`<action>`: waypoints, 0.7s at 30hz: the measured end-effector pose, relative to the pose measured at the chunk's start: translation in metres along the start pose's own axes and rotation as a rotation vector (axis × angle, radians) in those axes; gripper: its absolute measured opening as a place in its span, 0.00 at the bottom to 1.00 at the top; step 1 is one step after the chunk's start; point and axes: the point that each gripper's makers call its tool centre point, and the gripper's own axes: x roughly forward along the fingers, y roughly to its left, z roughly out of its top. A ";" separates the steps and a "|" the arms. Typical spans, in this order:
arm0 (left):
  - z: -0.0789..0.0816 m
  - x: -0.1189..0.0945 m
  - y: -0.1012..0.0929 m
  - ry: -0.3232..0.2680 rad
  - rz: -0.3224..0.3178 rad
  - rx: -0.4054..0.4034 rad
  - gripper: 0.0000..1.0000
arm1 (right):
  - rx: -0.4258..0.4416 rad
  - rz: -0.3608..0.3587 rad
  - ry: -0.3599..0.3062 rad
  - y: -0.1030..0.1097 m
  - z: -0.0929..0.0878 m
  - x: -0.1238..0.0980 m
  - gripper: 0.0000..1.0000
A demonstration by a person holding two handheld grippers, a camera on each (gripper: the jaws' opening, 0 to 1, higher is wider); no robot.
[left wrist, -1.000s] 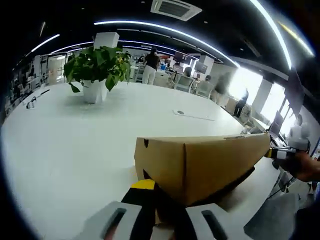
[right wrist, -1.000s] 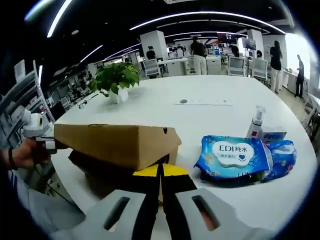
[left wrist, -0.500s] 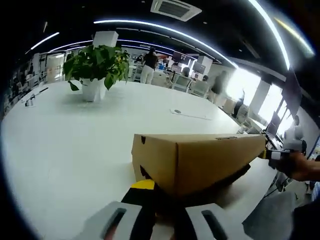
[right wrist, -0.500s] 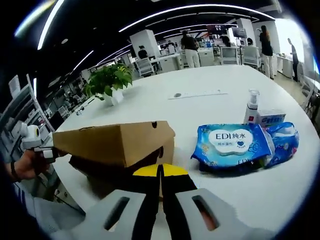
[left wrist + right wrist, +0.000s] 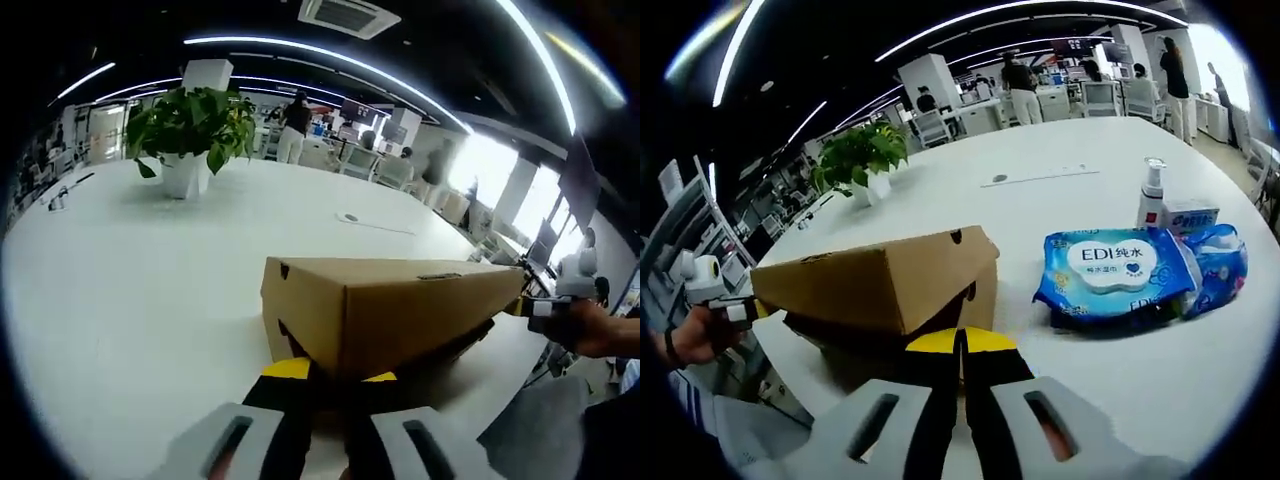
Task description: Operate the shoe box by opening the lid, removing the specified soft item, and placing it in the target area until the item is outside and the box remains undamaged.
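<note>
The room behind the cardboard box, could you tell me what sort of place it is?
Most likely an open-plan office: a large white table with a potted plant, and desks with chairs and standing people beyond.

The shoe box [image 5: 875, 290] is matt brown cardboard, its lid [image 5: 400, 300] plain and smooth. The counter [image 5: 130, 270] is smooth white with a soft sheen. The wipes pack [image 5: 1120, 275] is glossy blue plastic film, the pump bottle [image 5: 1152, 195] clear plastic.

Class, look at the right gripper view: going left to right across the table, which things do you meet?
Hand → cardboard shoe box → blue wet-wipes pack → second blue packet
</note>
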 end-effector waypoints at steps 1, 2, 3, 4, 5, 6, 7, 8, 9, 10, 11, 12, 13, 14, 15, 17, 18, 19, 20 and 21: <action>-0.001 -0.001 0.000 0.001 0.001 0.001 0.09 | -0.001 0.000 0.002 0.000 -0.001 0.000 0.00; -0.001 -0.001 0.000 0.002 0.002 0.002 0.09 | 0.001 0.000 0.003 -0.001 -0.002 0.001 0.00; -0.002 -0.001 0.000 0.003 0.000 0.001 0.09 | 0.005 -0.001 0.004 -0.001 -0.003 0.001 0.00; -0.003 -0.001 0.000 0.005 -0.003 0.000 0.09 | 0.005 -0.002 0.004 -0.002 -0.004 0.001 0.00; -0.004 -0.001 0.000 0.007 -0.003 0.001 0.09 | 0.006 -0.004 0.006 -0.002 -0.005 0.001 0.00; -0.004 -0.001 0.000 0.009 -0.004 0.003 0.09 | 0.008 -0.005 0.007 -0.003 -0.006 0.000 0.00; -0.005 -0.002 -0.001 0.010 -0.004 0.003 0.09 | 0.010 -0.006 0.007 -0.003 -0.006 0.000 0.00; -0.006 -0.002 -0.001 0.011 -0.006 0.001 0.09 | 0.009 -0.008 0.008 -0.004 -0.007 0.000 0.00; -0.006 -0.002 -0.001 0.013 -0.006 0.001 0.09 | 0.010 -0.013 0.010 -0.005 -0.008 0.000 0.00; -0.007 -0.002 -0.001 0.015 -0.005 0.002 0.09 | 0.011 -0.013 0.009 -0.005 -0.008 0.000 0.00; -0.007 -0.002 -0.001 0.016 -0.005 0.003 0.09 | 0.013 -0.010 0.008 -0.004 -0.009 -0.001 0.00; -0.008 -0.002 -0.001 0.018 -0.007 0.000 0.09 | 0.012 -0.009 0.008 -0.004 -0.009 0.000 0.00; -0.009 -0.002 -0.001 0.019 -0.008 -0.002 0.09 | 0.011 -0.008 0.007 -0.004 -0.010 0.000 0.00; -0.009 -0.002 -0.002 0.020 -0.008 -0.001 0.09 | 0.013 -0.008 0.006 -0.004 -0.011 0.000 0.00; -0.010 -0.003 -0.002 0.022 -0.010 0.002 0.09 | 0.017 -0.007 0.004 -0.003 -0.011 0.000 0.00; -0.011 -0.003 -0.003 0.023 -0.012 0.005 0.09 | 0.023 -0.005 0.003 -0.002 -0.012 0.000 0.00; -0.011 -0.003 -0.004 0.025 -0.013 0.005 0.09 | 0.027 -0.004 0.001 -0.002 -0.012 0.001 0.00; -0.013 -0.004 -0.004 0.028 -0.013 0.006 0.09 | 0.027 -0.003 0.000 -0.001 -0.013 0.002 0.00; -0.013 -0.004 -0.003 0.030 -0.013 0.007 0.09 | 0.026 -0.002 0.000 0.000 -0.013 0.001 0.00; -0.014 -0.004 -0.003 0.032 -0.014 0.006 0.09 | 0.026 -0.001 0.001 0.000 -0.014 0.002 0.00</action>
